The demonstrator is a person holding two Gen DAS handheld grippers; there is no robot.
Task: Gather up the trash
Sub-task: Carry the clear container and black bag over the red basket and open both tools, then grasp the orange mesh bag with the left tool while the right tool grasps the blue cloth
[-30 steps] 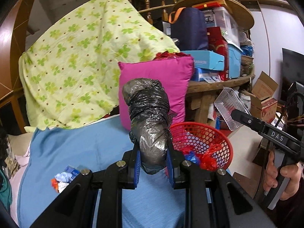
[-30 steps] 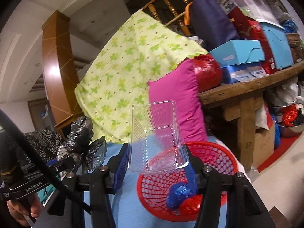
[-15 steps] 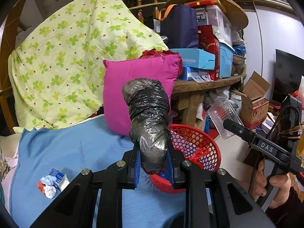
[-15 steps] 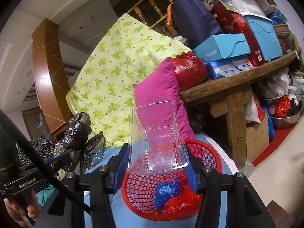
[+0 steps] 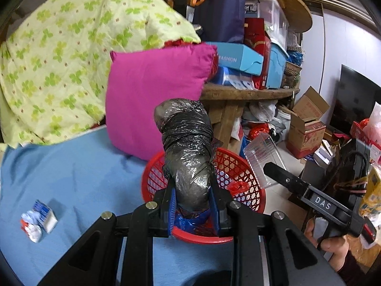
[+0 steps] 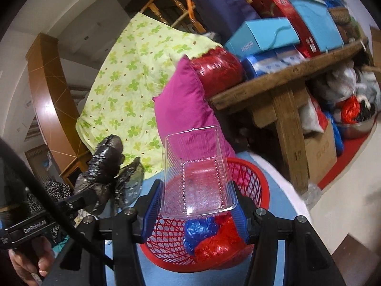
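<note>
My left gripper is shut on a crumpled black plastic bag and holds it over the near rim of the red mesh basket. My right gripper is shut on a clear plastic clamshell container and holds it above the same basket. Blue and red crumpled wrappers lie in the basket. The black bag also shows at the left of the right wrist view. The clear container shows right of the basket in the left wrist view.
The basket sits on a blue sheet. A small pile of wrappers lies on it at left. A magenta pillow and a green-patterned blanket stand behind. A cluttered wooden table and cardboard boxes are to the right.
Both grippers have moved forward and down toward the red basket, which now lies right under the held black bag and clear container. Both grips are unchanged.
</note>
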